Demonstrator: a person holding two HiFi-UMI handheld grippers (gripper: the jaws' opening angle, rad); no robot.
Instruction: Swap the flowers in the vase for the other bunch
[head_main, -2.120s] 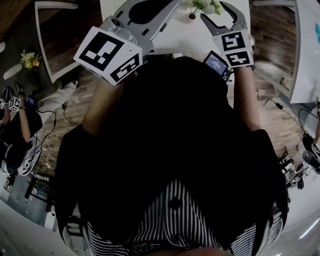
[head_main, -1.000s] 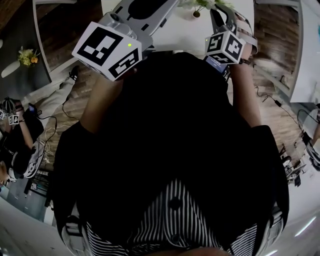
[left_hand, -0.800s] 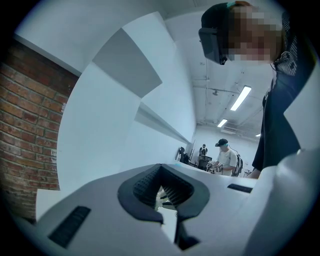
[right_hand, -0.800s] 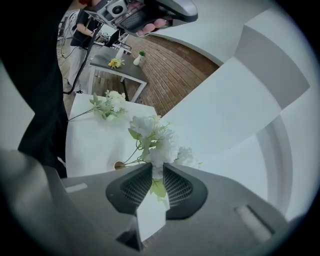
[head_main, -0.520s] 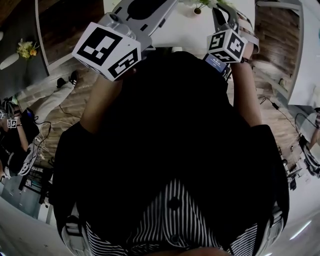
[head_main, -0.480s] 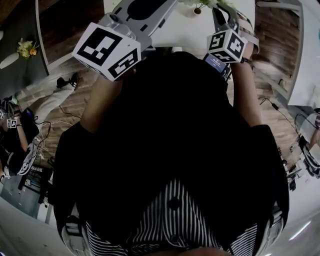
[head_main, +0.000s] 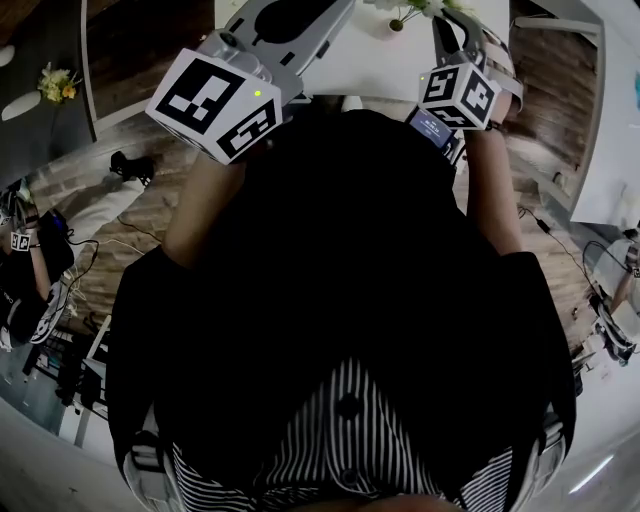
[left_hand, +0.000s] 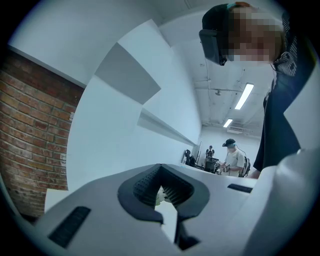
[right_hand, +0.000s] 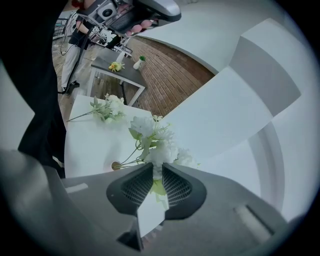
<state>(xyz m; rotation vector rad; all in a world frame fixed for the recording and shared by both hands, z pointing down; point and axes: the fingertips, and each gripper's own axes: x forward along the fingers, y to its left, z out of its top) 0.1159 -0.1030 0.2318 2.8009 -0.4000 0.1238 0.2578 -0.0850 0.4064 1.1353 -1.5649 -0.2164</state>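
Right claw clamps the white-bloomed, green-leaved flower bunch among its blooms. It looks light, floppy, crushable; I'd grip the stems lower. Left claw closed, empty.

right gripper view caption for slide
Right gripper clamps the white flower bunch; a second bunch lies on the white table.

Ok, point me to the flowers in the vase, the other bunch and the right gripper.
flowers (right_hand: 162, 149): right gripper view, on a white bloom.
other bunch (right_hand: 114, 104): right gripper view, on its white blooms.
right gripper (right_hand: 157, 169): right gripper view, midway between its fingertips.
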